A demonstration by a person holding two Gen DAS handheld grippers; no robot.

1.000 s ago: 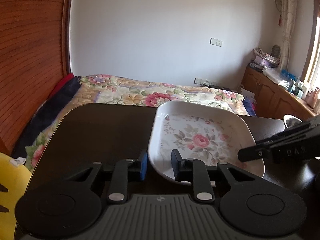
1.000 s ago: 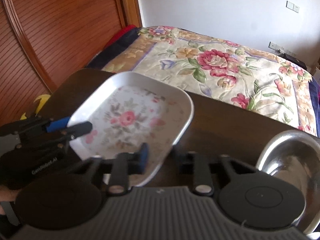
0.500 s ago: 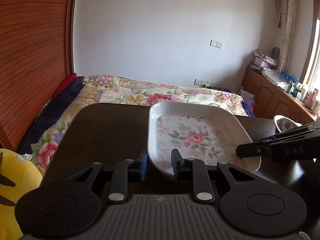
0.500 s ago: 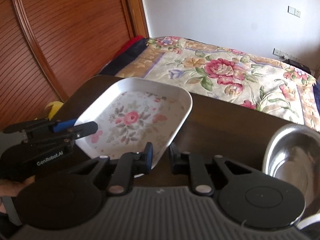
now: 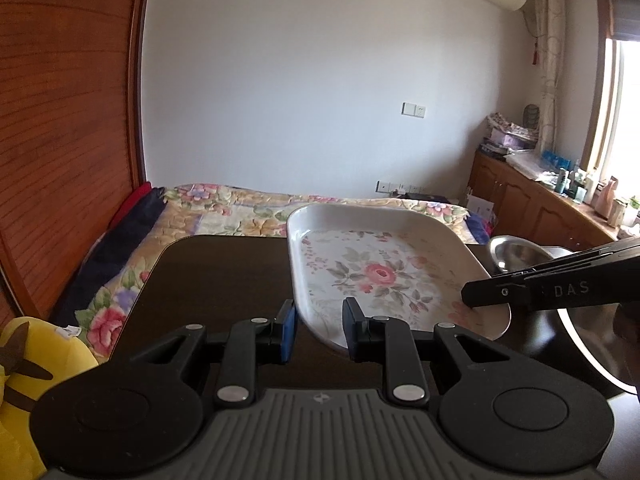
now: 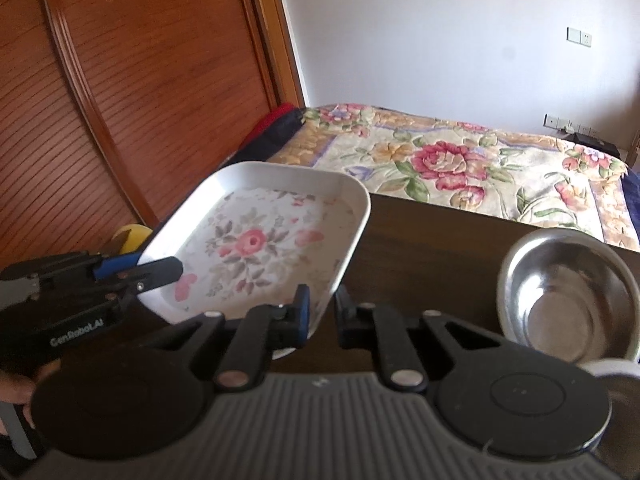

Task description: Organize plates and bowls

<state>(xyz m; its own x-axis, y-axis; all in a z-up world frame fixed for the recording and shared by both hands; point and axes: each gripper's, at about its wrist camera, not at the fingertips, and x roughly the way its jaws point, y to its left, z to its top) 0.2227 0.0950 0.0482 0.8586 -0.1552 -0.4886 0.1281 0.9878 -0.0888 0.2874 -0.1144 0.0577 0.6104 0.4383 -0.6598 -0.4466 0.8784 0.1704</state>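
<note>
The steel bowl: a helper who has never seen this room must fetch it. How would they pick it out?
On the dark wooden table in front of the floral bed, look beside the floral plate that both grippers hold. The steel bowl stands there: round, deep, plain shiny metal, while the plate is white, shallow, squarish and rose-patterned.

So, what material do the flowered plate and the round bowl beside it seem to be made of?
The flowered plate looks like glazed ceramic or melamine: a smooth white rim with a printed rose pattern; I cannot tell which. The round bowl looks like polished stainless steel: silver, with mirror-like reflections inside.
</note>
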